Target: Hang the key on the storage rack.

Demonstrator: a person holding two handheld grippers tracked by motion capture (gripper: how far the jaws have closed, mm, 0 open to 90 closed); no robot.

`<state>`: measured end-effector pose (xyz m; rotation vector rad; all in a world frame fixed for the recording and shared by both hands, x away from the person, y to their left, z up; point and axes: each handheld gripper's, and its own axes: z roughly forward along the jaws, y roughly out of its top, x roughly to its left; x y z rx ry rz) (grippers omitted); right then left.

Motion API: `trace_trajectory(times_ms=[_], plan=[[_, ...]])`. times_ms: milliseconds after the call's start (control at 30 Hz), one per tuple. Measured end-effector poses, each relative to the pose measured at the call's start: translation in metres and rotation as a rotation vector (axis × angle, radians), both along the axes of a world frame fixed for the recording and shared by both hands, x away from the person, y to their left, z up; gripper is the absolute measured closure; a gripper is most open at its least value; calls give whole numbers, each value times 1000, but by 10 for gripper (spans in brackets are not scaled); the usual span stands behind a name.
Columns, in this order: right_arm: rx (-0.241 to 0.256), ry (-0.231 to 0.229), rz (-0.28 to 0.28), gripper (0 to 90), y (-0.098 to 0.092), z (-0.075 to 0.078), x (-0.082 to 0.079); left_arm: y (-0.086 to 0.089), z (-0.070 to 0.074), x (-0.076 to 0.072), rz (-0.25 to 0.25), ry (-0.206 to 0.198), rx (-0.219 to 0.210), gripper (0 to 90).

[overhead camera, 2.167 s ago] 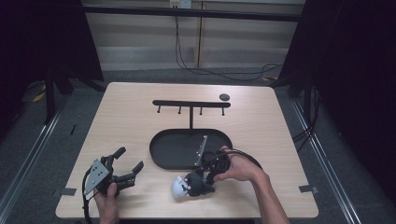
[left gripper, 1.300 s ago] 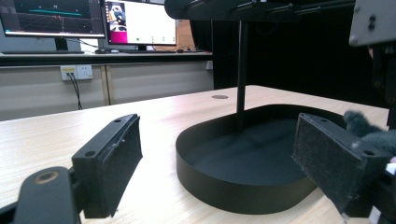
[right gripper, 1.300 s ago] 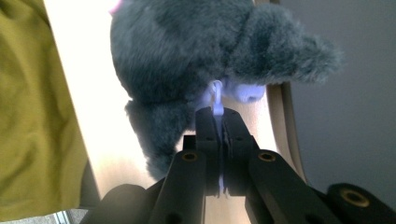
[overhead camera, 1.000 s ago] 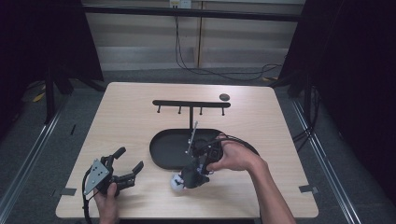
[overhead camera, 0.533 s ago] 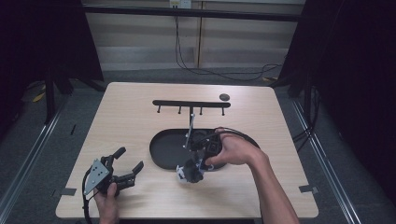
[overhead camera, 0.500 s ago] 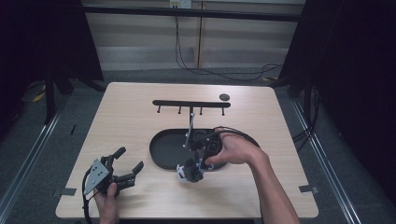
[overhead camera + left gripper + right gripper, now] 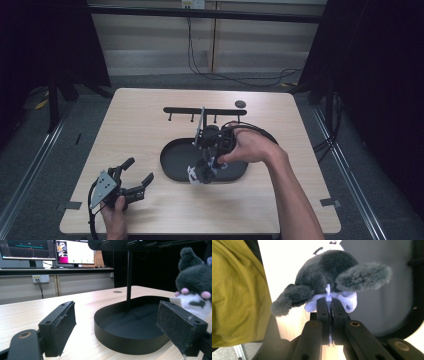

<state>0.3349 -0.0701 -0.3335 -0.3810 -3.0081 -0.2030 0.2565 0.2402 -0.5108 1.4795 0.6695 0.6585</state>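
Plush toy (image 7: 201, 171) hung from right gripper (image 7: 210, 162) over near rim of black tray (image 7: 175, 165) in high view, carried off the tabletop since earlier; left gripper (image 7: 134, 176) rested spread apart near table (image 7: 140, 130) corner. Seen beyond parted pads (image 7: 60, 327) in left gripper view, at upper right above tray. Pinched by pale loop (image 7: 328, 293) between closed jaws in right gripper view.

The table (image 7: 140, 125) has a pale wood-grain top with a smooth, faintly satin finish. The oval tray (image 7: 130, 332) looks like matt black metal or plastic, its wall smooth and even. The stand (image 7: 205, 111) over it is the same matt black. The plush toy (image 7: 329, 282) is soft, fuzzy cloth, dark grey with white and pink patches, and it carries a thin, pale plastic loop (image 7: 328, 293). The left gripper (image 7: 125, 325) has 2 pads (image 7: 178, 326) of rough, grainy black material.
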Motion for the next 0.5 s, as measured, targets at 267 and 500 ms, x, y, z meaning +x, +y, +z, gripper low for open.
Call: trace_trajectory(times_ms=[267,500], plan=[[-10,0,-4,871,7,11,16,0,0,0,-2,0,1,152],[-30,-14,8,871,16,20,28,0,0,0,-3,0,1,152]])
